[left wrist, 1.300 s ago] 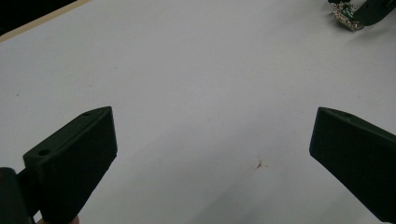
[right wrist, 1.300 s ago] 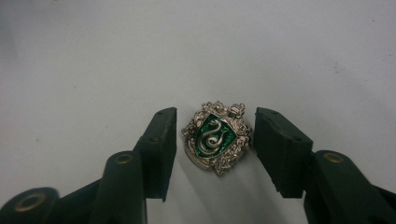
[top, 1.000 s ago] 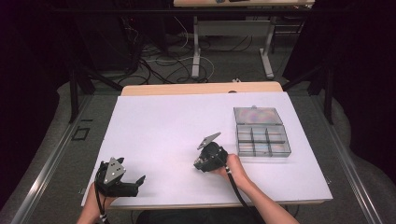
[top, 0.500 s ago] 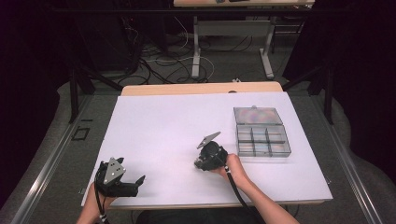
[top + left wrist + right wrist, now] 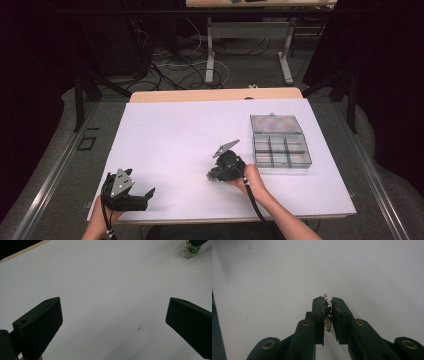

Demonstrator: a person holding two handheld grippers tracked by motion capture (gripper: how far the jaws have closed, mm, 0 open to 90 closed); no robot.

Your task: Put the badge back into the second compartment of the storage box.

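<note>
My right gripper [image 5: 214,176] points down at the white table cover [image 5: 180,135], left of the compartment box. Its jaws have just been closing and now pinch a small silvery ornament [image 5: 327,315] with a chain-like edge between the pads; the right gripper [image 5: 327,300] is shut on it. From the left gripper view the same ornament [image 5: 191,248] shows silver with a green centre, at the top right. My left gripper [image 5: 145,196] rests near the table's front left corner, and its jaws [image 5: 114,301] stand wide open over bare cover.
A clear plastic compartment box [image 5: 282,148] with its lid laid open behind it sits at the right of the cover. A small dark speck [image 5: 139,328] marks the cover ahead of the left gripper. Table legs and cables lie beyond the far edge.
Hardly anything differs in the high view: the right hand shifts only slightly at the same spot, and the left hand has kept still.
</note>
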